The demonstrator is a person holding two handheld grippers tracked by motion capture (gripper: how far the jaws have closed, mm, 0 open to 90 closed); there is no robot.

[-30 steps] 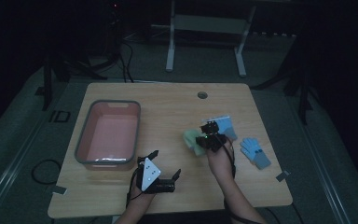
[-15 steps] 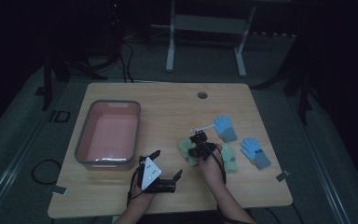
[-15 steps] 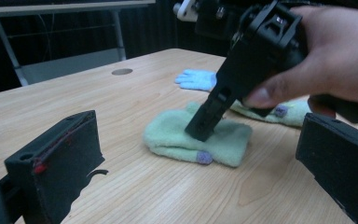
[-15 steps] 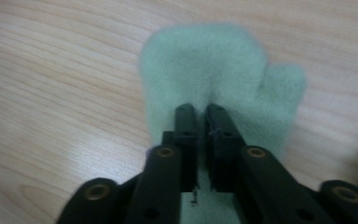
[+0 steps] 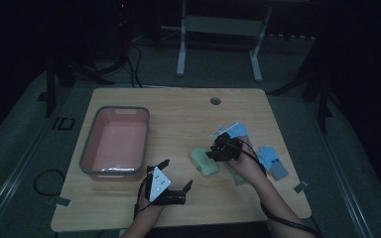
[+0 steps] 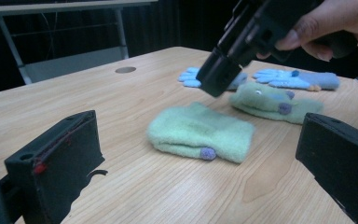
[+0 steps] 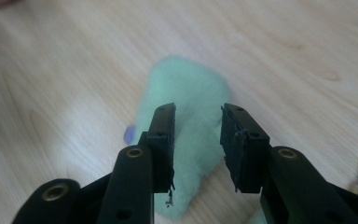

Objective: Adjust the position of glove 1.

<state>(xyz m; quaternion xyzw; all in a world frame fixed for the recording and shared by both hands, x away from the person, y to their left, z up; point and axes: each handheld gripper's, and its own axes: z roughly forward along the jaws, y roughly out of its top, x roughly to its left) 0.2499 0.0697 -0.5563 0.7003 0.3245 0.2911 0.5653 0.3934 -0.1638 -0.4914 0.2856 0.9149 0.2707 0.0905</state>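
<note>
A light green mitten lies flat on the wooden table, also seen as the green mitten and the mitten. My right gripper hovers just above it; its jaws have just been opening, and nothing sits between the pads of the right gripper. A second green mitten lies beyond the first. Two blue gloves lie to the right. My left gripper rests near the front edge, open and empty.
A pink tray with a grey rim stands at the left of the table. A round cable hole sits near the far edge. Desk legs and cables stand on the dark floor beyond.
The right gripper came down and nearer with the green mitten, then opened and let it go flat on the table. The left gripper stayed put.
</note>
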